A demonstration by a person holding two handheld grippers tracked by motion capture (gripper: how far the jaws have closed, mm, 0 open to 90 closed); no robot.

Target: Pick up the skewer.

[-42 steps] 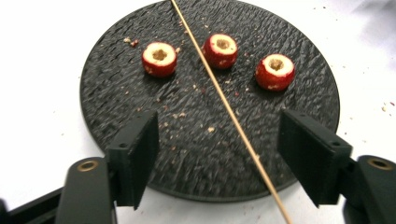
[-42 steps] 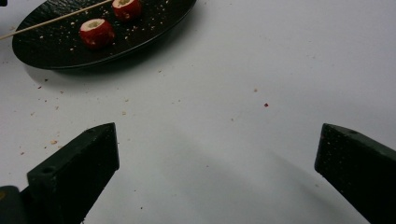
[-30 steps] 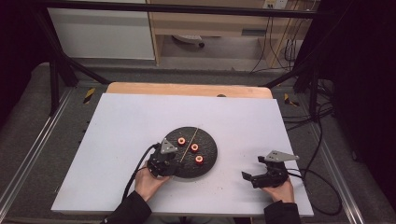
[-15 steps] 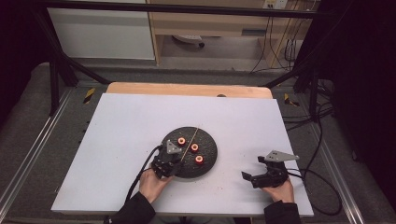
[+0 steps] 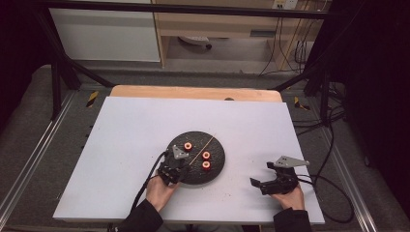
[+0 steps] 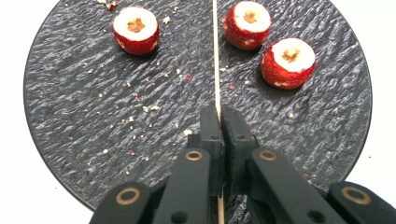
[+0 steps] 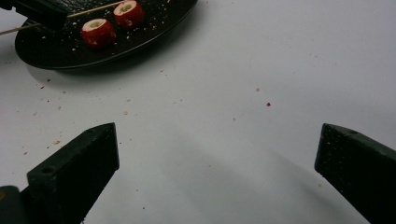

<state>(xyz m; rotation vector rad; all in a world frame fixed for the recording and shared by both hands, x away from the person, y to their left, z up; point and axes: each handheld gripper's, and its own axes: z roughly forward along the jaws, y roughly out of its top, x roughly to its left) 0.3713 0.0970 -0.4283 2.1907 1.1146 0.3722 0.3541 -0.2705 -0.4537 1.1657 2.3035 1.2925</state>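
A round black slate plate [image 5: 215,145] sits in the middle of the white table. On it are three red rolls with white centres [image 5: 187,146] [image 5: 206,155] [image 5: 206,165]. A thin wooden skewer [image 6: 215,56] lies across the plate between the rolls [image 6: 136,29] [image 6: 247,17] [image 6: 288,56]. My left gripper [image 5: 183,165] [image 6: 219,116] is over the plate's near edge, shut on the near end of the skewer. My right gripper [image 5: 261,175] [image 7: 215,142] rests low over the bare table to the right of the plate, jaws wide open with nothing between them.
Crumbs dot the plate [image 6: 93,121] and the table [image 7: 224,93] beside it. A wooden strip [image 5: 193,92] runs along the table's far edge. Cables [image 5: 333,193] trail off the right side. In the right gripper view the plate [image 7: 70,51] lies at upper left.
My left gripper has shifted slightly to the right along the plate's near edge. The right gripper has stayed in place.
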